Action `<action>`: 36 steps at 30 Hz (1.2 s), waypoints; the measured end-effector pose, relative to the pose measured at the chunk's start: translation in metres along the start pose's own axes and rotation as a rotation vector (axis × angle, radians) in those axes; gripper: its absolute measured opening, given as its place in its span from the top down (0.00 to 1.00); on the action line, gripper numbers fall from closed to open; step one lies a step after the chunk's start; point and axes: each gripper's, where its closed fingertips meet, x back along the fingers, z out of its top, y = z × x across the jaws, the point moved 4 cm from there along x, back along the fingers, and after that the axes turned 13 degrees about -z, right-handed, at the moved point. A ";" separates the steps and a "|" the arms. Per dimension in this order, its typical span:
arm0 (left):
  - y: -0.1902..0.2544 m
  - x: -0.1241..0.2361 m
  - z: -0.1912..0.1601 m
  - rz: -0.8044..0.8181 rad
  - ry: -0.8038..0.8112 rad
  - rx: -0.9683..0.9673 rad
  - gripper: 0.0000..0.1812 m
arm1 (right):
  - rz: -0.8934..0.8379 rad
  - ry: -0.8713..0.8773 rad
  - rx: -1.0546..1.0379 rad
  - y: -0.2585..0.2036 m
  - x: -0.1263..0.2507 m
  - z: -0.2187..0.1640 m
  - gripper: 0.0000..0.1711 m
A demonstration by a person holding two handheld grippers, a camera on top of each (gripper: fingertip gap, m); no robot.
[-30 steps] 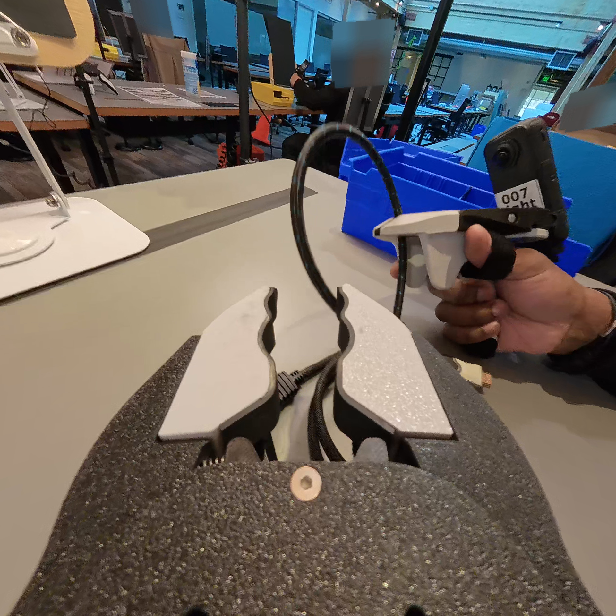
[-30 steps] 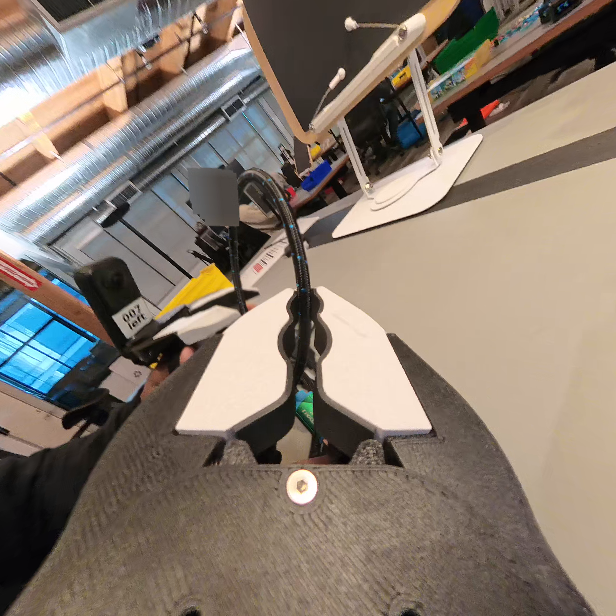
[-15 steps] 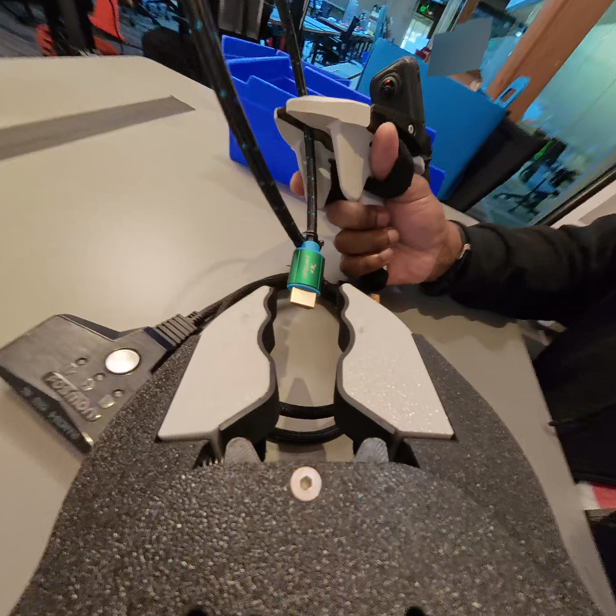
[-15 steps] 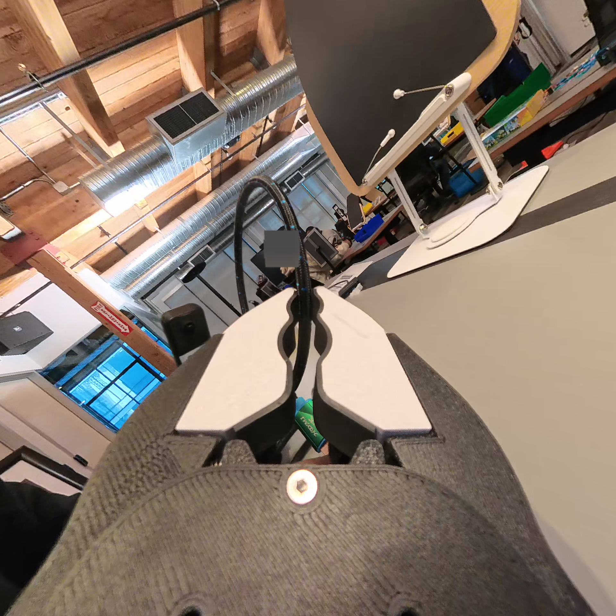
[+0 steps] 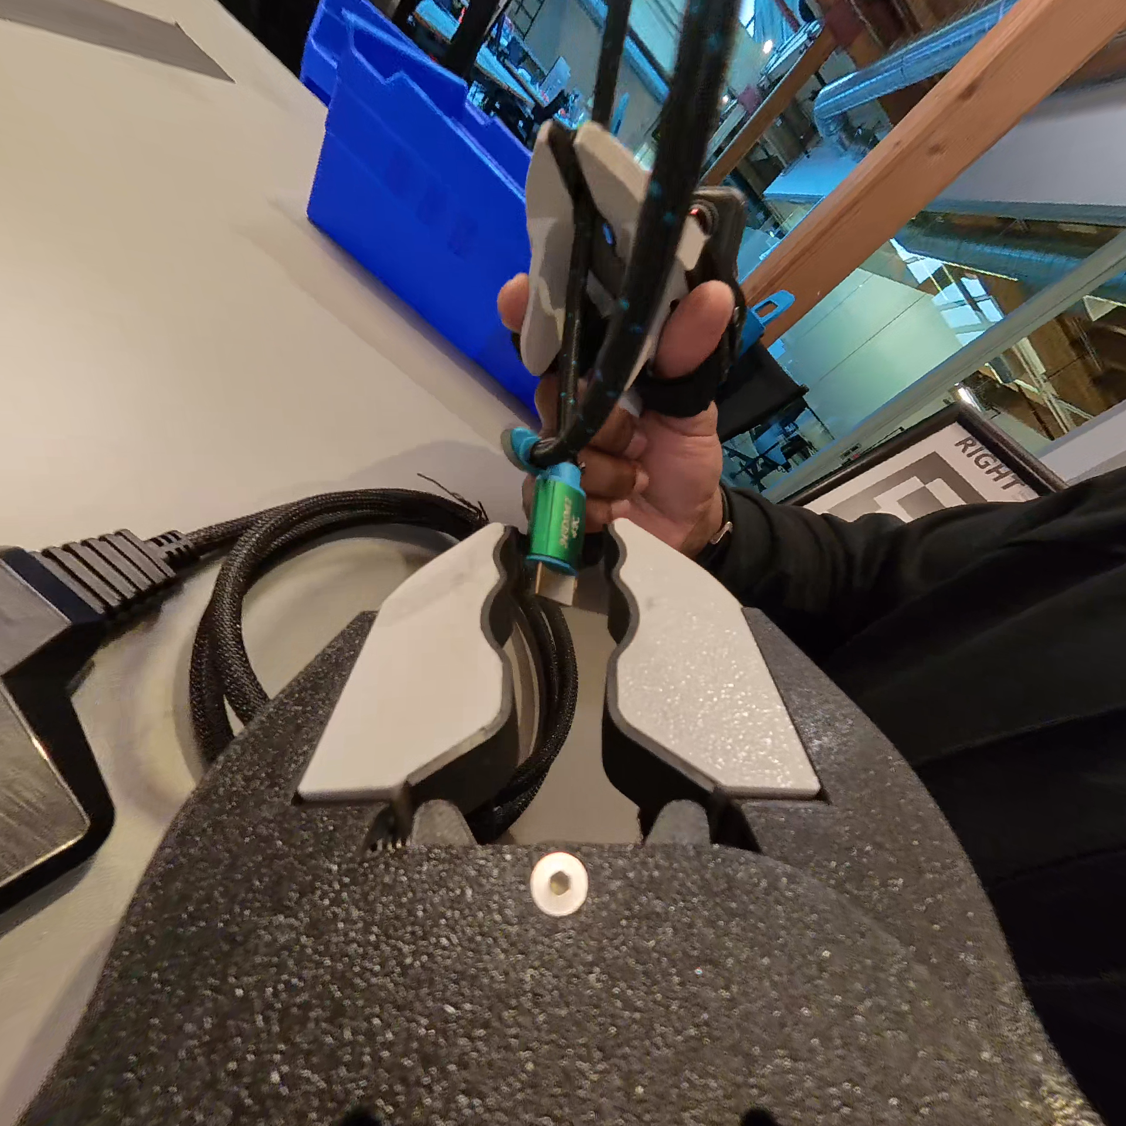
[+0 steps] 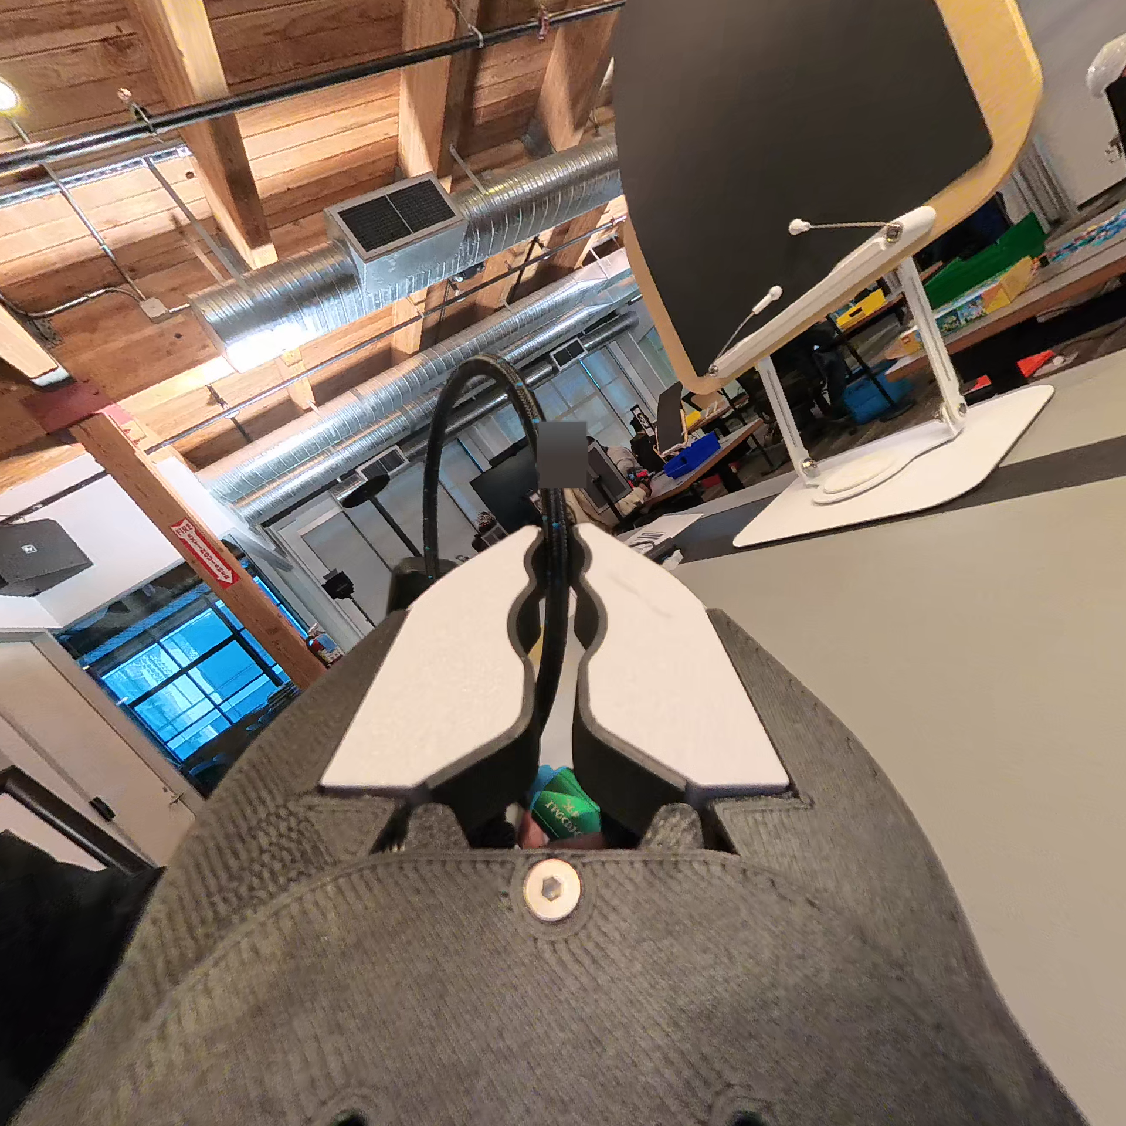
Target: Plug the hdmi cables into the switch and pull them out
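My right gripper is shut on a black braided HDMI cable, which loops above it. In the left wrist view the right gripper points up, held by a hand, and the cable's green plug hangs below it. The plug also shows under the right gripper's fingers. My left gripper is open, and the plug's metal tip hangs between its fingertips without being gripped. The black switch lies on the table at the far left, with its own braided lead coiled beside it.
A blue bin stands on the grey table behind the right gripper. A white stand with a flat base carries a dark panel at the table's far side. A person's dark sleeve is at the right. The gap from one gripper's tips to the other's is roughly 11 cm. From the left gripper's tips to the black switch is close to 11 cm.
My left gripper has swung right and closer, so the green plug now hangs between its open fingertips. The right gripper has tilted further upward, still gripping the cable.
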 end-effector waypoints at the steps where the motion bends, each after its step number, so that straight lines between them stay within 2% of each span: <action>1: -0.001 -0.001 -0.002 0.004 -0.011 0.017 0.85 | 0.008 0.006 0.000 -0.001 0.000 0.000 0.96; 4: -0.004 -0.003 -0.006 -0.005 -0.016 0.063 0.84 | 0.037 0.019 -0.005 -0.005 0.001 0.001 0.96; 9: 0.001 -0.001 0.001 -0.089 0.078 0.136 0.85 | 0.047 -0.002 0.013 -0.008 0.000 -0.003 0.96; 13: 0.003 -0.002 -0.001 -0.127 0.070 0.158 0.93 | 0.029 -0.028 0.053 -0.009 -0.002 -0.008 0.96; 16: 0.005 -0.006 -0.005 -0.131 0.046 0.164 0.92 | 0.025 -0.028 0.066 -0.011 -0.002 -0.009 0.97; 20: 0.006 -0.011 -0.011 -0.144 0.004 0.201 0.86 | 0.029 -0.009 0.039 -0.010 -0.001 -0.006 0.96; 23: 0.008 -0.012 -0.009 -0.166 0.040 0.219 0.86 | 0.042 0.005 0.035 -0.011 0.001 -0.003 0.96; 26: 0.012 -0.013 -0.010 -0.206 0.047 0.227 0.92 | 0.056 0.011 0.038 -0.014 0.002 -0.002 0.97; 28: 0.014 -0.013 -0.009 -0.215 0.053 0.212 0.92 | 0.053 0.010 0.035 -0.014 0.002 -0.001 0.97; 31: 0.012 -0.008 -0.001 -0.191 0.126 0.186 0.93 | 0.025 0.000 0.039 -0.008 0.003 0.002 0.96; 34: 0.004 0.007 0.012 -0.164 0.256 0.187 0.94 | -0.013 -0.032 0.069 -0.003 0.003 0.004 0.87; 36: 0.000 0.018 0.019 -0.142 0.329 0.187 0.93 | -0.025 -0.070 0.093 -0.002 0.001 0.001 0.86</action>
